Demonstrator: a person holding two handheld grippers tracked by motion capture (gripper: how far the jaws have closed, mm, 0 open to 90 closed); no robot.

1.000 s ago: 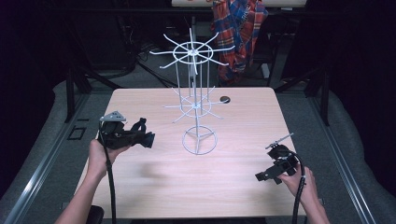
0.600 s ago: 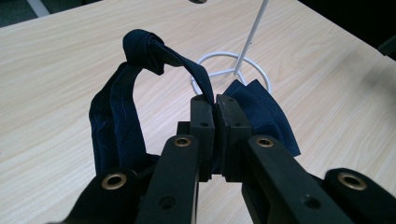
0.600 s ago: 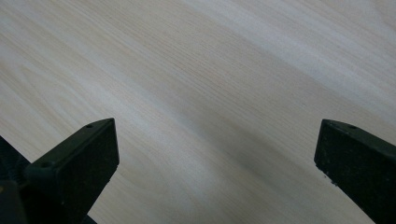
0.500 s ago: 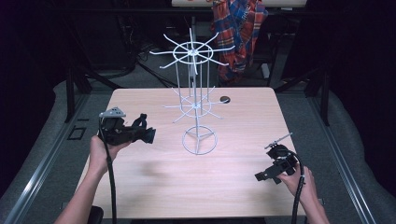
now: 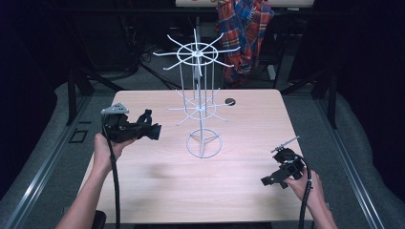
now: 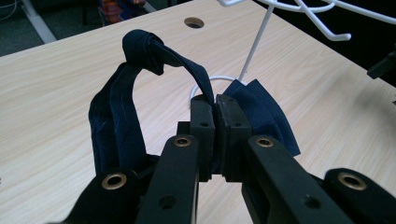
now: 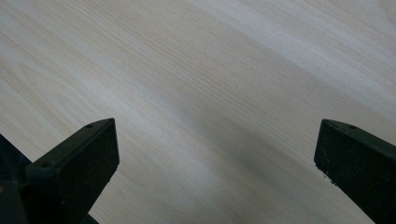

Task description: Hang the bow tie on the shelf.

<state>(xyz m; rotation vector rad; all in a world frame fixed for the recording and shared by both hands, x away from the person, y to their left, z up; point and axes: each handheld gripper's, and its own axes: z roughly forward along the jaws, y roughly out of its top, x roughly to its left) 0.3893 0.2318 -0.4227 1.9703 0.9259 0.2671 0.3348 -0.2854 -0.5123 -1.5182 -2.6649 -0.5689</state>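
Left tool pinches the knotted navy cloth, soft and floppy, best gripped near the knot; right tool gapes wide, empty.

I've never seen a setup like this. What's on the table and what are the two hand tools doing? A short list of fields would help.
surface: pale wooden table
centrepiece: white wire rack with hook arms on two tiers, standing upright on a ring base
left gripper: jaws clamped on a dark blue cloth, held above the table beside the rack
cloth shape: knotted loop rising past the jaws, loose end hanging on the far side
right gripper: jaws wide apart, nothing between them, low over bare wood
other: small round hole in the table behind the rack
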